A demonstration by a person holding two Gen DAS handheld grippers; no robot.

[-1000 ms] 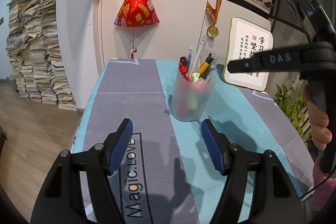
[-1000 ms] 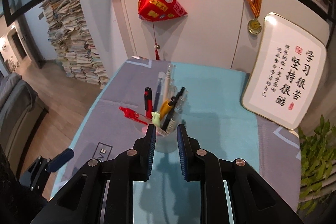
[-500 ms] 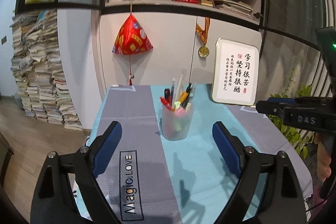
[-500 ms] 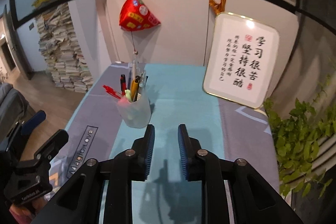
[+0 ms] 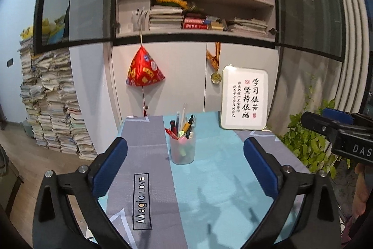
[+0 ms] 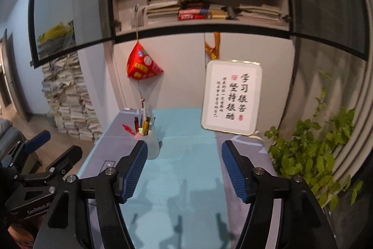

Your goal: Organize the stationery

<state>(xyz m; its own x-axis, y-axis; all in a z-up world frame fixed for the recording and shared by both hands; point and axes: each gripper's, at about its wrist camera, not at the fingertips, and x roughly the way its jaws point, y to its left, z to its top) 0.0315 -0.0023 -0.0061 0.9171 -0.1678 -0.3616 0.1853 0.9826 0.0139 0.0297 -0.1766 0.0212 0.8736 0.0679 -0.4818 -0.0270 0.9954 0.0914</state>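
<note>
1. The left gripper [image 5: 185,163] hangs above the near part of the table, its blue-padded fingers [image 5: 111,169] spread wide apart with nothing between them.
2. The right gripper [image 6: 184,173] is also held over the near part of the table, its ribbed blue pads [image 6: 135,173] well apart and holding nothing.
3. The translucent pen cup [image 5: 182,151] stands upright on the tablecloth [image 5: 205,190], towards the far middle of the table, about where the grey strip meets the teal one.
4. The pens [image 5: 184,125] stand bunched in the cup, leaning at various angles: a red one tilts out to the left, a yellow-and-black one and a clear one rise higher.
5. From the right wrist view the cup [image 6: 152,144] sits to the left of the gripper's line, just beyond the tip of its left finger, not between the pads.
6. The grey strip carries a "Magic.LOVE" label [image 5: 141,201] near the left gripper.
7. A framed calligraphy board [image 5: 244,98] leans against the far wall at the far right of the table, well apart from the cup.
8. A red pyramid-shaped hanging ornament [image 5: 145,71] and a gold medal [image 5: 216,77] on a striped ribbon hang from the bookshelf [image 5: 198,15] above the far edge.
9. A leafy green plant [image 6: 314,151] stands off the right side of the table, and tall stacks of papers [image 5: 51,104] line the wall to the left.
</note>
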